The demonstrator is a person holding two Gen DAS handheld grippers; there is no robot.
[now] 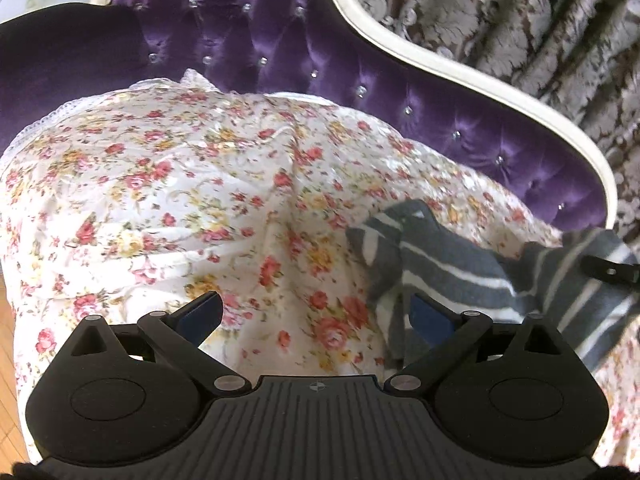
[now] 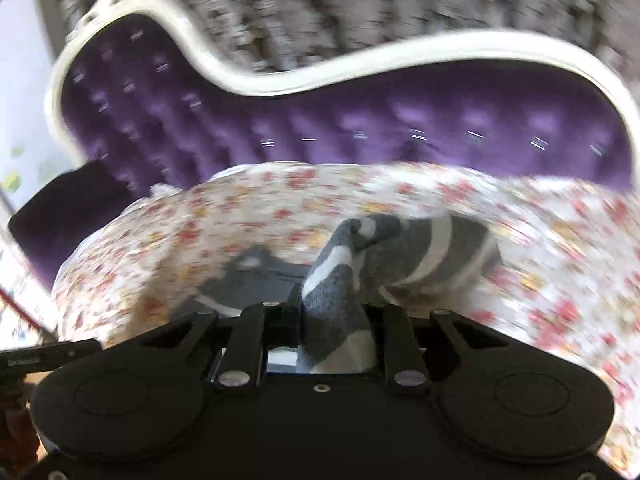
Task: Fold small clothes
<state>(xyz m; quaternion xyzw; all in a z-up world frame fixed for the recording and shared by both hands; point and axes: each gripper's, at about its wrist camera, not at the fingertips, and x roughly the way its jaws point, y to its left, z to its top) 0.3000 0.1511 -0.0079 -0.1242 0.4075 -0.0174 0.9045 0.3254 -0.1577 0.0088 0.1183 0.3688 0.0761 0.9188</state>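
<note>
the grey and white striped garment [image 2: 416, 256] lies on the floral cover [image 1: 180, 184] of the seat, toward the right side of the left wrist view. one end of it is drawn up off the cover and runs between the fingers of the right gripper [image 2: 332, 312], which is clamped on that end; the rest trails forward and rests bunched on the cover. in the left wrist view the same garment [image 1: 452, 264] forms a creased heap with one flap turned over near its upper left corner.

the left gripper [image 1: 316, 312] stands with its jaws wide apart and nothing between them. its right blue pad [image 1: 430, 318] sits at the near edge of the garment; contact cannot be confirmed. its left pad is over bare cover. a black gripper part [image 1: 612, 270] enters from the right edge of that view, over the garment.

the right wrist view is heavily blurred, so fine detail of the fabric cannot be read there.

the floral cover is white with red, pink and yellow blooms, wrinkled, with a lace trim [image 1: 64, 114] along its far left edge. it is spread over a sofa with a purple tufted backrest [image 1: 280, 40] set with shiny buttons and bordered by a curved cream frame [image 1: 440, 64]. behind the frame hangs a brown and silver patterned curtain [image 1: 520, 20]. wood flooring [image 1: 8, 360] shows at the lower left.
</note>
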